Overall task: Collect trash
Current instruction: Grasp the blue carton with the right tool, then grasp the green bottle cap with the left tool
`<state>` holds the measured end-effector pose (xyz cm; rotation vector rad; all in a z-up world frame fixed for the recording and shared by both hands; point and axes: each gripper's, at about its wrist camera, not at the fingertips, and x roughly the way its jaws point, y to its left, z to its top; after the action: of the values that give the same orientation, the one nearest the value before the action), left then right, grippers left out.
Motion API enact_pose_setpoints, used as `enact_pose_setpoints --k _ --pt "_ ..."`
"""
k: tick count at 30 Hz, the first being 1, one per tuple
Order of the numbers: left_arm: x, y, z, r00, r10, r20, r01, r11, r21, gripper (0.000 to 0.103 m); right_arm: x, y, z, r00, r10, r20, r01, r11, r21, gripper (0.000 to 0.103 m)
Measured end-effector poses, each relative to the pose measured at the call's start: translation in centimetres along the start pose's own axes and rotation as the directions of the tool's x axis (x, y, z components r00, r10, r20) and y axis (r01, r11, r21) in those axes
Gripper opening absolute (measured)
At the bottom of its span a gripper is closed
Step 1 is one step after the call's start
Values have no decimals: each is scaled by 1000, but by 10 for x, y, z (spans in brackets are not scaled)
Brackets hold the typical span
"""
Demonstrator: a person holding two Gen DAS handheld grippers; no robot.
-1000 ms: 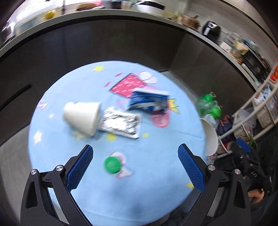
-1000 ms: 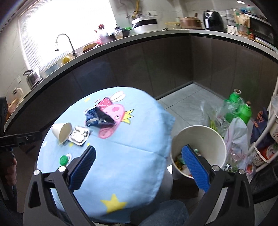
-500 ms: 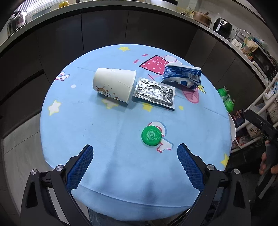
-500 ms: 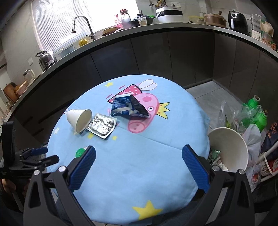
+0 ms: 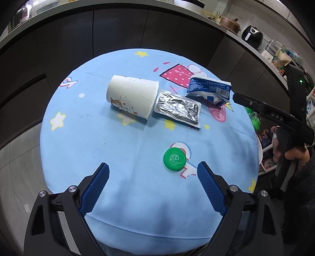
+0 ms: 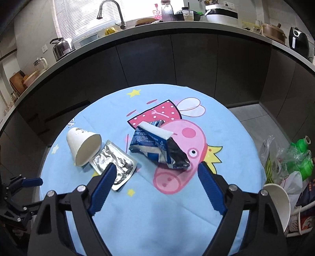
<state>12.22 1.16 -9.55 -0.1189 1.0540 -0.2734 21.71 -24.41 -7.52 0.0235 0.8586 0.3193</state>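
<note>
While both grippers hung over the round table, four pieces of trash lay on its blue cartoon-print tablecloth (image 5: 122, 149): one white paper cup (image 5: 132, 96) on its side, one crumpled foil tray lid (image 5: 177, 108) touching the cup's rim, one torn blue snack packet (image 5: 209, 88) just right of the foil, and one green bottle cap (image 5: 174, 159) alone on the near side.

The left gripper (image 5: 153, 173) had its blue-padded jaws spread wide and closing slightly, nothing pinched; the cap sat just beyond them, closer to the right-hand finger. The right gripper (image 6: 155, 174) was likewise spread and closing, empty, with the snack packet (image 6: 157, 144) just beyond the gap and the foil (image 6: 114, 163) partly hidden behind its left finger.

In the left wrist view the right gripper's black body, held by a hand (image 5: 291, 149), reached in from the right, its tip close to the packet. To the table's right stood one white bin (image 6: 279, 204), beside a plastic bag (image 6: 275, 157) and two green bottles (image 6: 301, 155). A dark curved kitchen counter (image 6: 177, 29) with one faucet (image 6: 110, 9) and one kettle (image 6: 61, 46) ran along the far side.
</note>
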Motion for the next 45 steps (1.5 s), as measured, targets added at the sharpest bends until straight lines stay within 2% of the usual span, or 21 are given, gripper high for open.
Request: enact_pose_setpoints --k 7,9,11,12,13,14,21,26,28,30,36,40,43,45 --pt "6 -1 6 1000 -7 -19 7 1000 5 83 37 3 20 998 45 40 -41 996 -84 82" --pt "10 -3 7 999 -15 -30 15 1000 11 81 45 4 22 998 51 29 -49 995 -92 75" --pt "13 -5 9 999 -26 -39 26 1000 10 80 49 3 20 998 58 12 -57 995 -88 48" --pt "15 -7 10 999 -31 -44 32 999 8 79 49 2 17 998 66 1 -65 995 -81 39" --pt "16 -9 10 998 -36 -48 36 999 8 79 49 2 15 997 76 -4 -76 994 -75 19" --pt "18 -10 11 998 -40 -51 40 999 9 78 47 1 12 997 79 -6 -80 995 -68 7" --pt "25 -18 12 996 -48 -72 50 998 29 74 3 -6 -20 998 41 53 -42 999 28 5" --pt "32 -29 7 996 -35 -81 42 996 80 61 -32 -5 -49 996 31 81 -38 996 87 6" --pt "41 -34 6 995 -25 -98 35 994 103 49 -39 -2 -60 997 27 78 -35 995 93 6" --pt "47 -39 5 994 -21 -106 34 992 121 48 -44 0 -67 997 18 75 -26 995 96 6" --pt "55 -47 5 995 9 -104 8 987 159 48 -57 -6 -71 995 13 98 -25 991 128 6" --pt "59 -46 2 993 26 -116 -6 985 170 43 -62 -6 -71 994 15 111 -29 991 127 6" --pt "58 -47 0 995 42 -96 -23 982 186 40 -64 -6 -71 993 18 118 -33 991 132 6" --pt "58 -48 0 995 61 -75 -45 979 198 34 -64 -5 -71 992 18 121 -35 990 134 6"
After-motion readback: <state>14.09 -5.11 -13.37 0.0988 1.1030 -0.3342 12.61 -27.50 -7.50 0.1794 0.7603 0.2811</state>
